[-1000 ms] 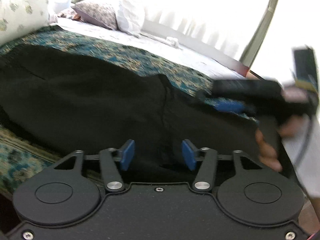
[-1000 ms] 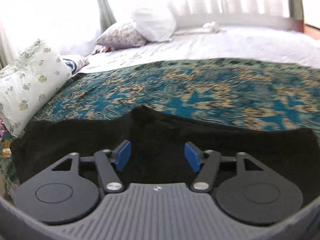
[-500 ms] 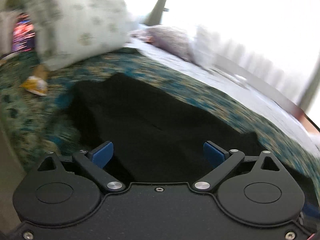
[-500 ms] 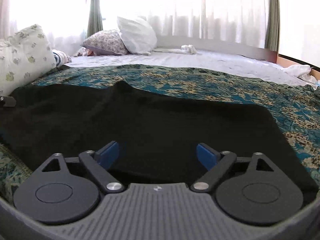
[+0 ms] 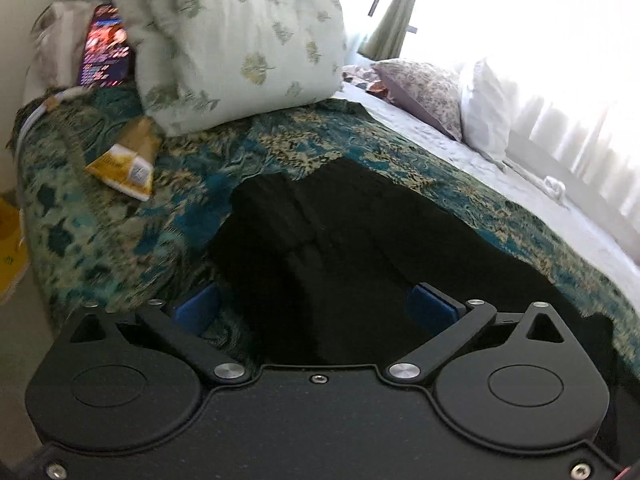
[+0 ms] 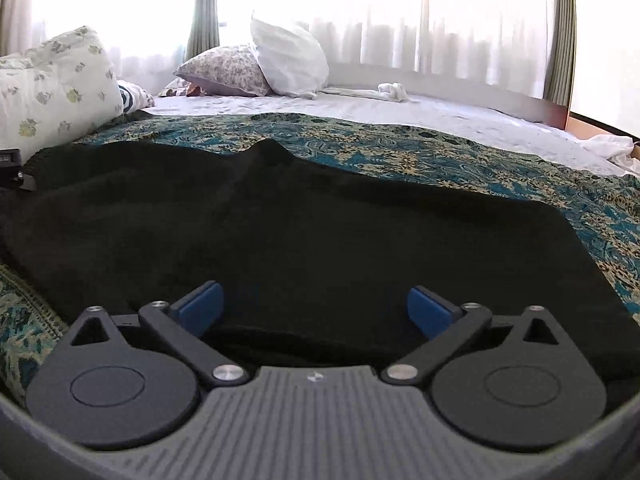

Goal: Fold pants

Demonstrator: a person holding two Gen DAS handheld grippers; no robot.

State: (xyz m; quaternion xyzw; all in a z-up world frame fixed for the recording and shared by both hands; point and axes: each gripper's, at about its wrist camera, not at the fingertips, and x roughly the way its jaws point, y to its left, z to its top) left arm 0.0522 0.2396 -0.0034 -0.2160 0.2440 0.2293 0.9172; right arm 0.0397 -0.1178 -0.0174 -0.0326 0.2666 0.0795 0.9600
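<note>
- Pants of black cloth (image 6: 304,236) lie spread flat on the bed, on a teal-and-cream patterned bedspread (image 6: 440,156), directly under both grippers.
- Left gripper (image 5: 316,312): its blue-padded fingers (image 5: 430,310) stand wide apart and are opening; only loose black cloth lies below the gap, nothing pinched. The left pad hangs over bedspread, the right over pants.
- Right gripper (image 6: 314,310): its blue fingers (image 6: 200,308) are likewise spread wide and opening, hovering over the near edge of the pants without clamping them.
- In the left wrist view, the pants' narrow end points toward 12 o'clock, its layers stacked in soft ridges.
- At 10 o'clock of that end lies a crumpled yellow snack packet (image 5: 124,164) on the bedspread.
- Beyond it, at 11 o'clock, sits a pale green floral pillow (image 5: 240,36).
- At 1 o'clock lie a grey floral pillow (image 6: 224,70) and a white pillow (image 6: 288,60) on a white sheet (image 6: 400,110).
- Sheer white curtains (image 6: 440,16) glow behind.
</note>
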